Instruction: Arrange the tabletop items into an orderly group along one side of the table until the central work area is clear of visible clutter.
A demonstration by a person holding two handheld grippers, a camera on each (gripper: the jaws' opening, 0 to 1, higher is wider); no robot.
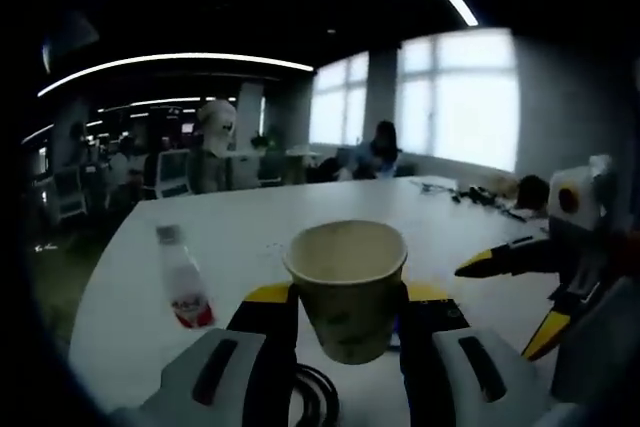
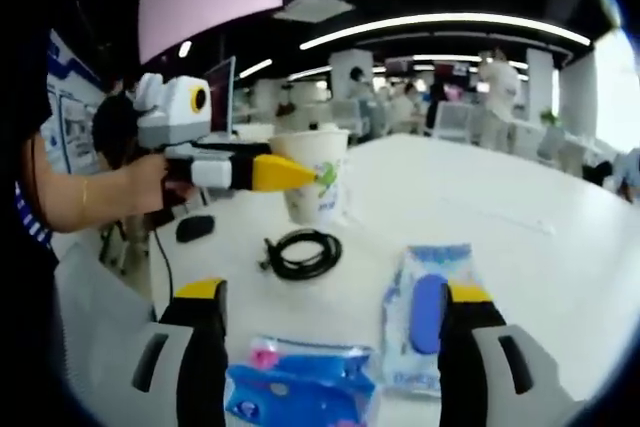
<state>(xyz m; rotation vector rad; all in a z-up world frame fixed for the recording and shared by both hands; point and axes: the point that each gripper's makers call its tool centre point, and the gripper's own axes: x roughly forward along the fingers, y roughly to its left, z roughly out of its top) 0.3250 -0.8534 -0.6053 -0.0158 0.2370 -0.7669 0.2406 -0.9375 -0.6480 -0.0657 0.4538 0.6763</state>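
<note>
An upright paper cup (image 1: 347, 282) with green print sits between my left gripper's (image 1: 347, 312) yellow-tipped jaws, which are shut on it. In the right gripper view the same cup (image 2: 318, 182) is near the table's left edge, with the left gripper (image 2: 290, 173) on it, held by a person's hand. My right gripper (image 2: 333, 297) is open above a wet-wipes pack (image 2: 428, 312) and a blue packet (image 2: 300, 382). It also enters the left gripper view as the right gripper (image 1: 505, 307), jaws apart. A black cable coil (image 2: 305, 252) lies in front of the cup.
A small clear bottle with a red label (image 1: 185, 282) stands left of the cup on the white table (image 1: 250, 217). A black mouse (image 2: 195, 227) lies near the table's left edge. Small items (image 1: 480, 195) lie at the far right. Chairs and people are beyond the table.
</note>
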